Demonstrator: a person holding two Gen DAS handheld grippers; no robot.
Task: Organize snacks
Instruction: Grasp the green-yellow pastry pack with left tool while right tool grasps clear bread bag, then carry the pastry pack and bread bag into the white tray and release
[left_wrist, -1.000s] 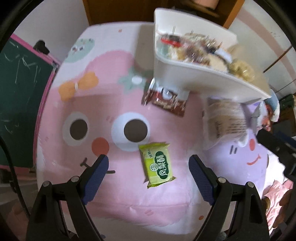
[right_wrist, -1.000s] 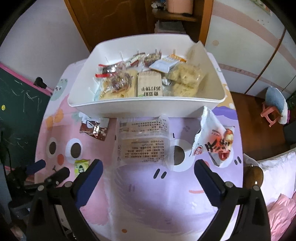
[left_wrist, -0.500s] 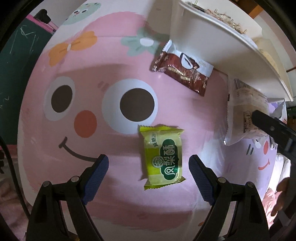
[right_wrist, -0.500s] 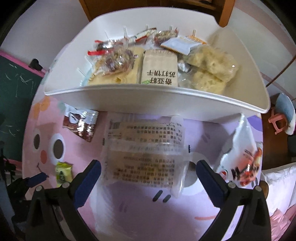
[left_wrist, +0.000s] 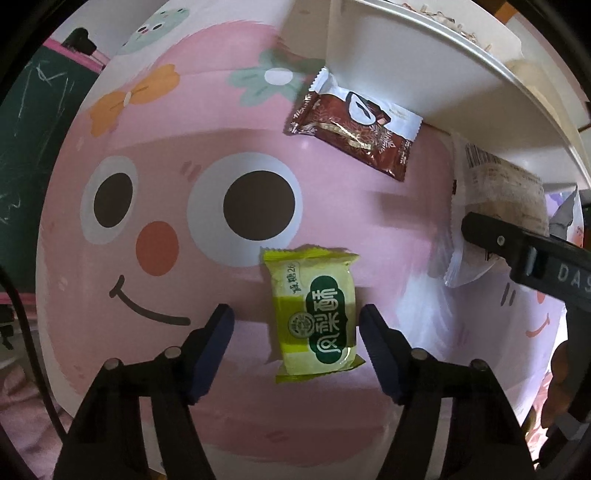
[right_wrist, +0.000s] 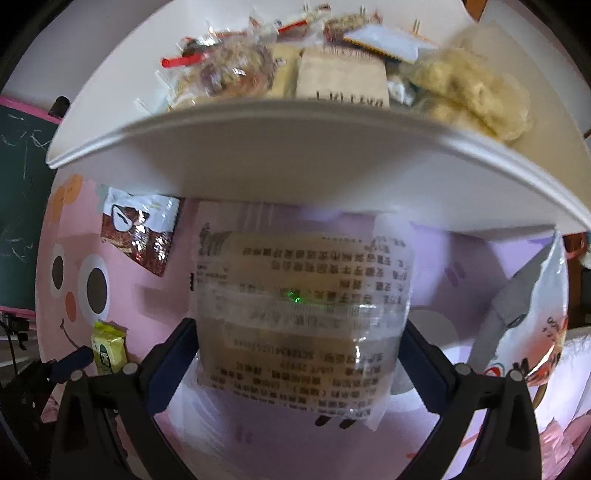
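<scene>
While the green pastry packet (left_wrist: 316, 314) lies flat on the pink cartoon bench (left_wrist: 147, 155), the left hand-held gripper (left_wrist: 295, 332) has been closing around it, right pad nearly touching, left still apart. Centre it before squeezing. The right hand-held gripper (right_wrist: 295, 354) straddles the clear biscuit pack (right_wrist: 299, 314); contact is unclear. The white snack bin (right_wrist: 295, 147) sits behind.

Left hand-held gripper (left_wrist: 297, 317) pointing down, jaws just closing, not gripping; right hand-held gripper (right_wrist: 299, 332) down, jaws wide.
</scene>
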